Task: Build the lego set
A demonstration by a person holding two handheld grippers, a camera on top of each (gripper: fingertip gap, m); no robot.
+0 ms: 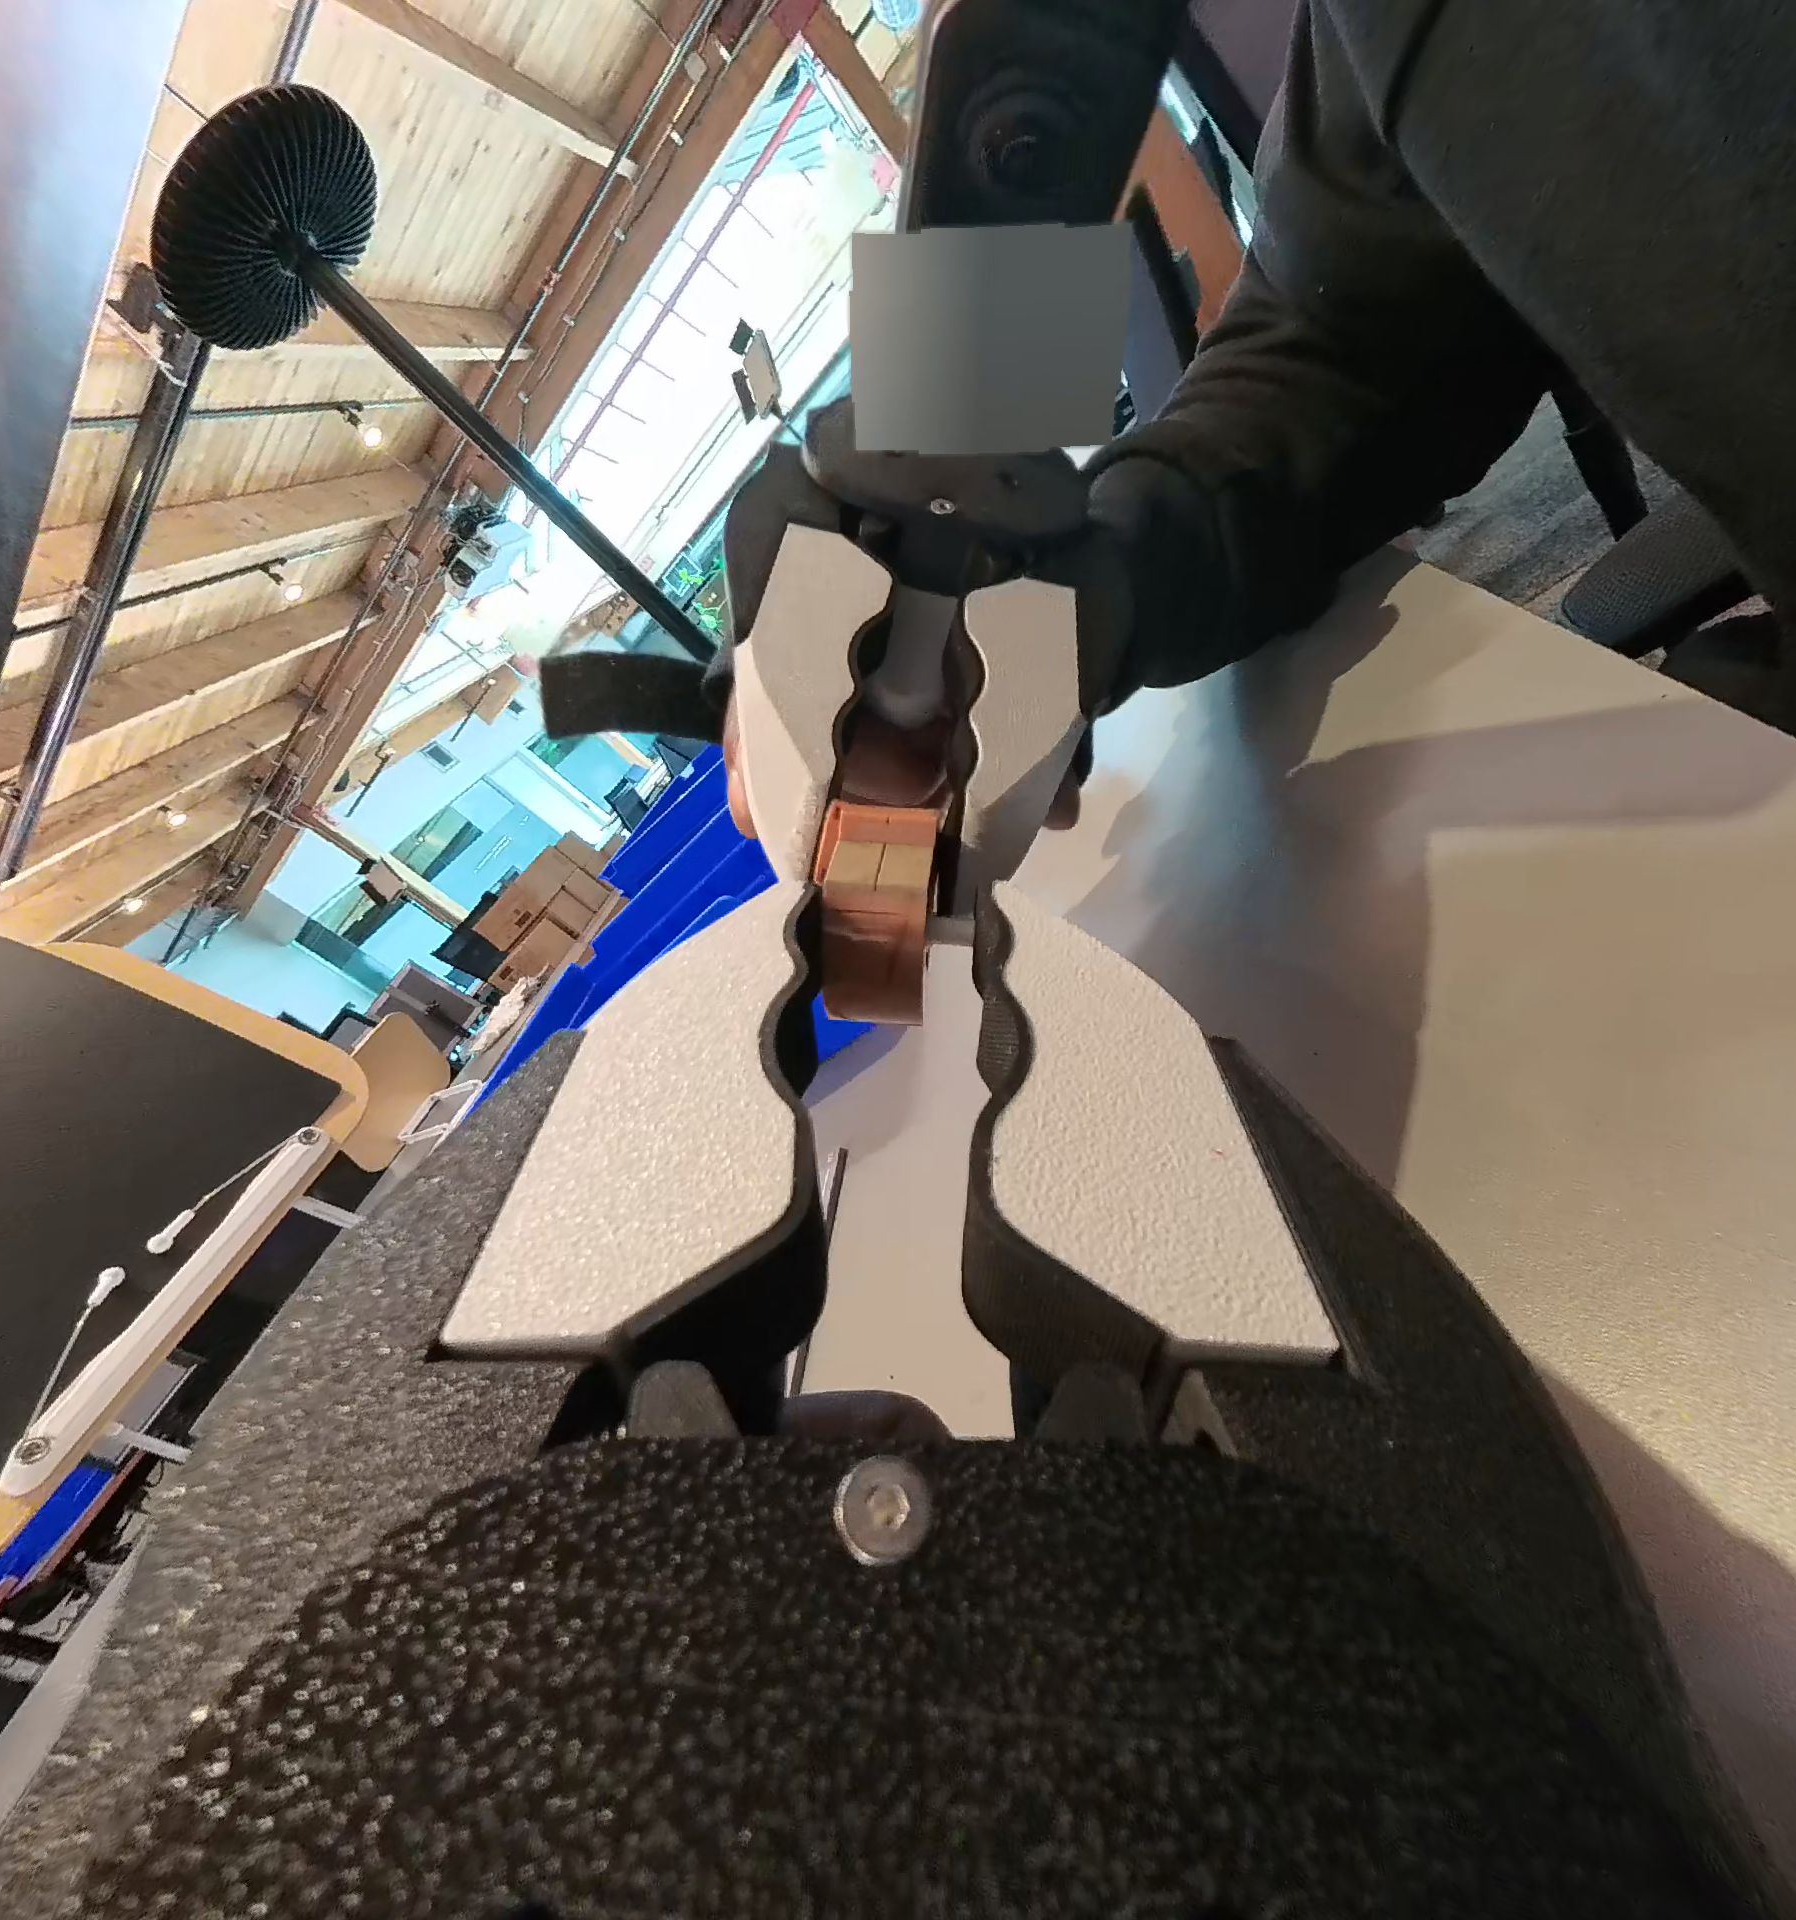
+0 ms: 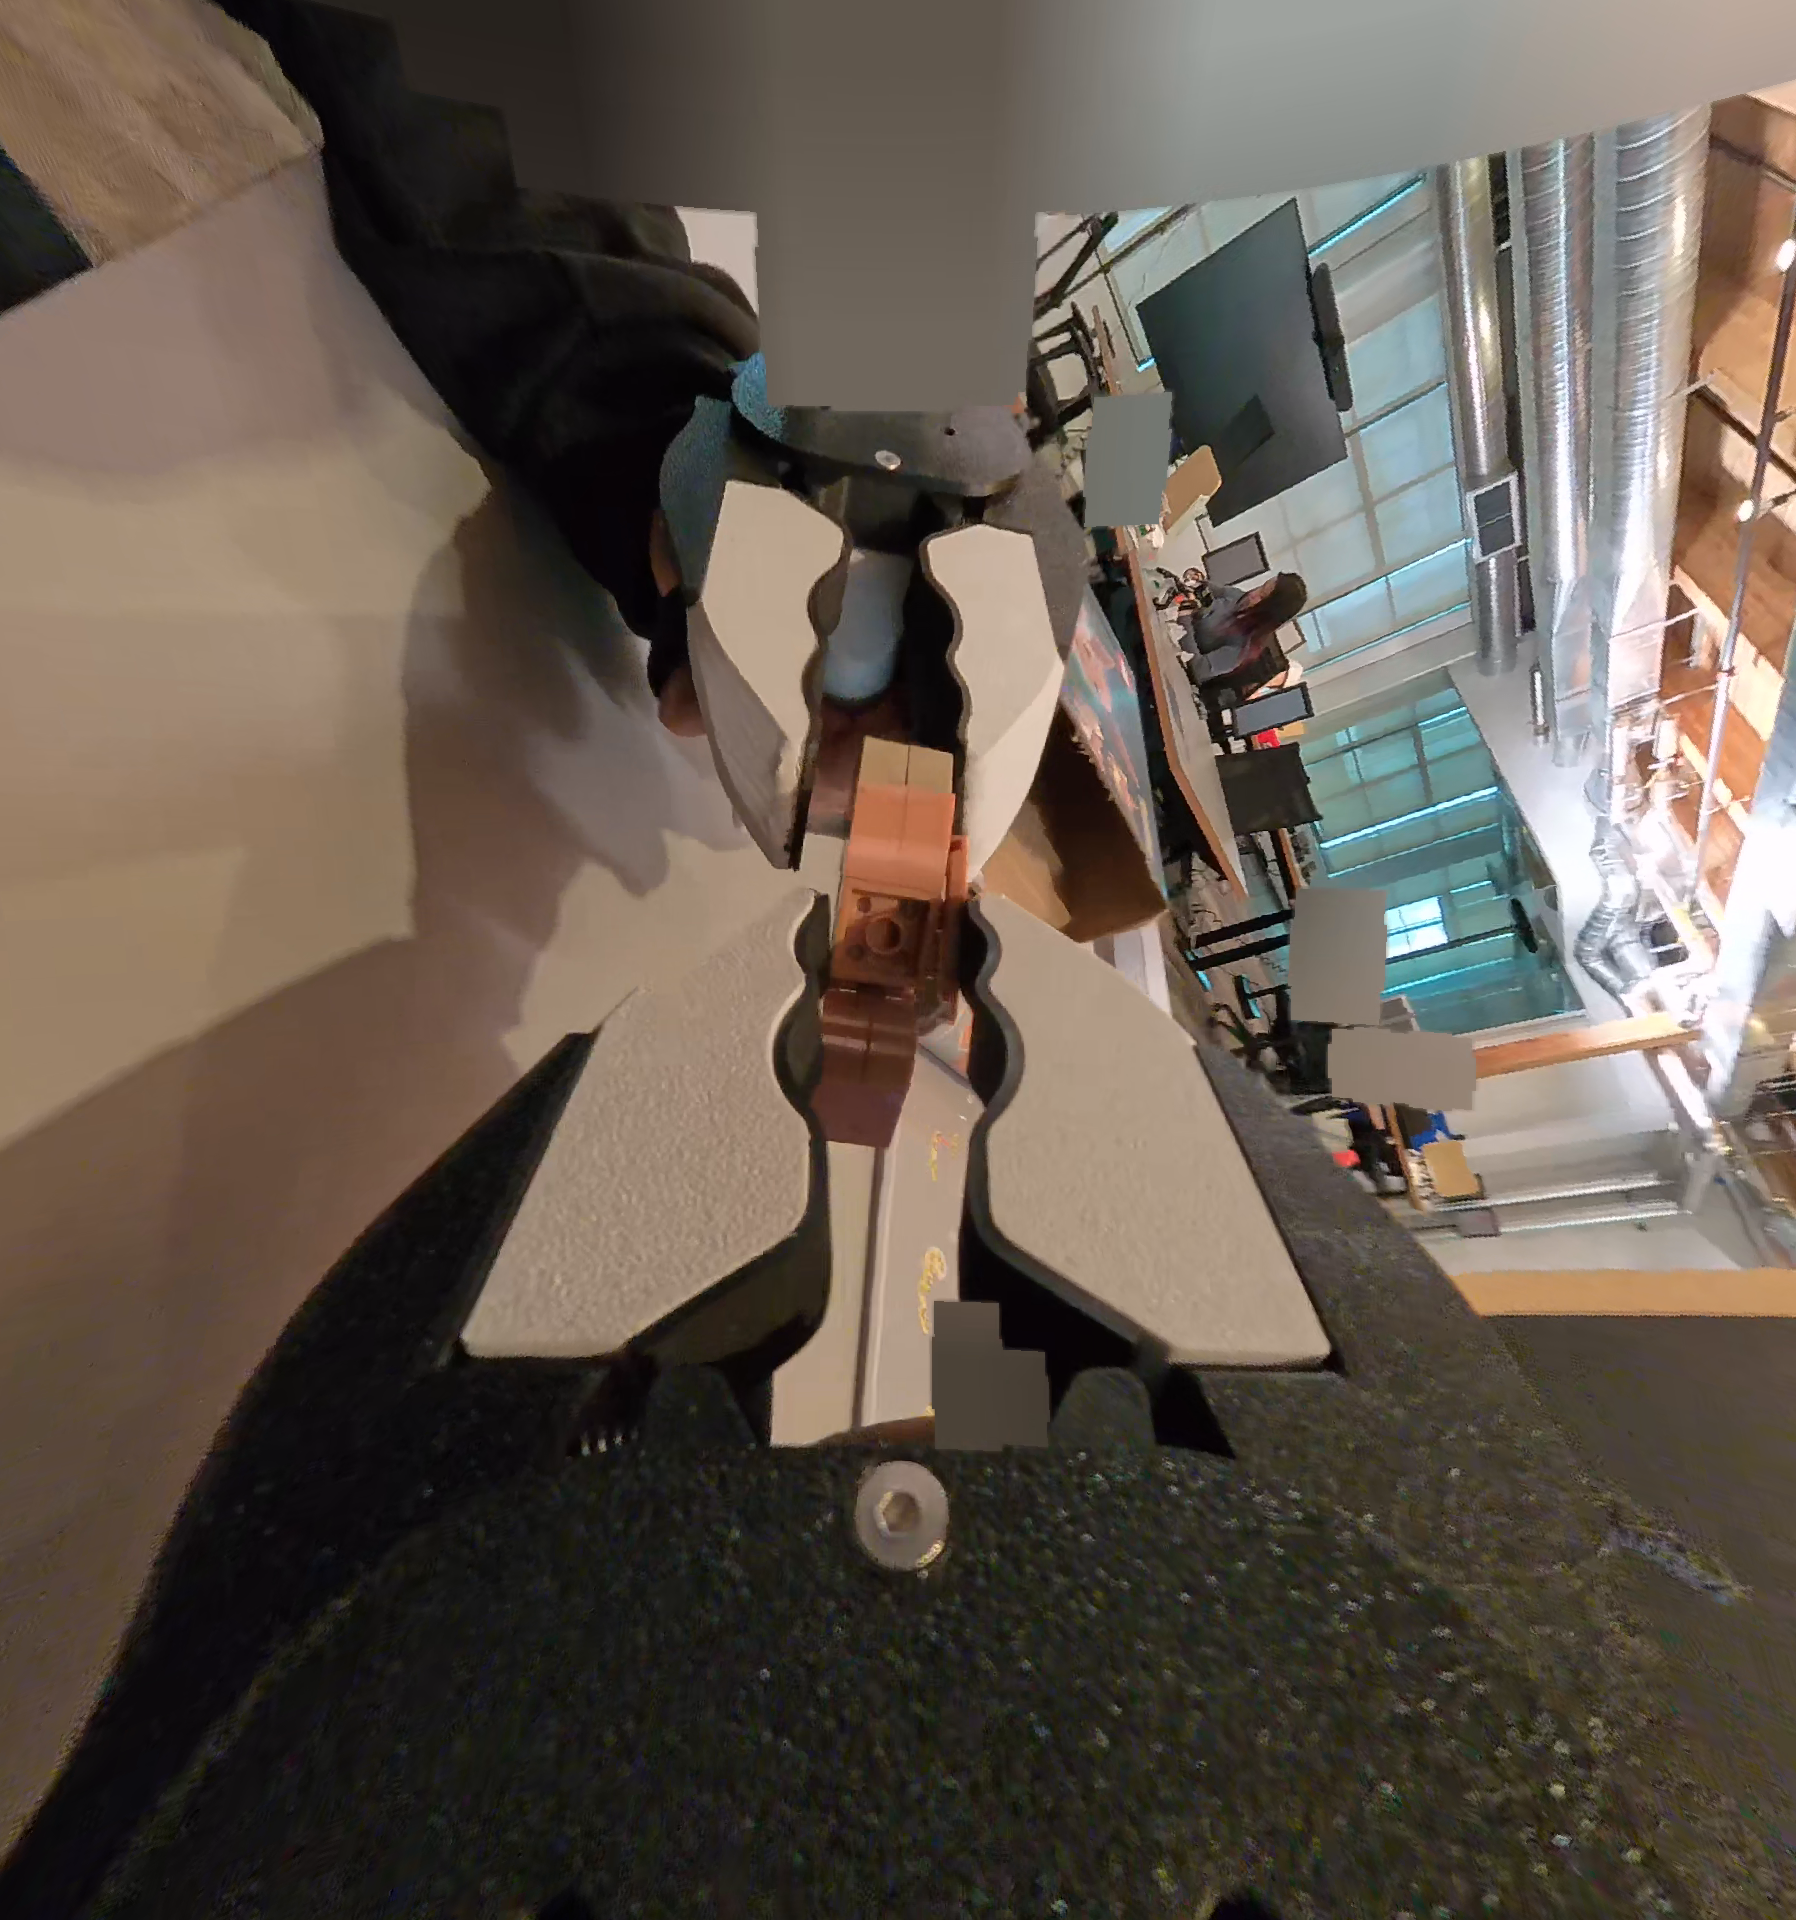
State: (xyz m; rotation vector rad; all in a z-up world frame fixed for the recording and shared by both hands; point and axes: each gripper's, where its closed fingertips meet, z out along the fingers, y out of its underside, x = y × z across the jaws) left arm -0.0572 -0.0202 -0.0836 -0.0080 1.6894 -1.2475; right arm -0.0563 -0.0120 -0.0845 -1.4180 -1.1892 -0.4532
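I see a small brick model (image 2: 878, 935) (brown, orange and tan pieces) held above the tabletop (image 2: 198, 623) between both grippers.

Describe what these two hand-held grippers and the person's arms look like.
Each gripper, left and right, has a grainy black body with a silver hex screw, and two pale grey fingers with wavy black pads. A black strap hangs beside one. The person wears dark sleeves and black gloves.

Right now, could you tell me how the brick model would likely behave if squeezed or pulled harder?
The brick model is probably stiff and light, being small plastic bricks. Visible seams suggest it could split apart. Both grippers hold it, so opposing pulls risk separation.
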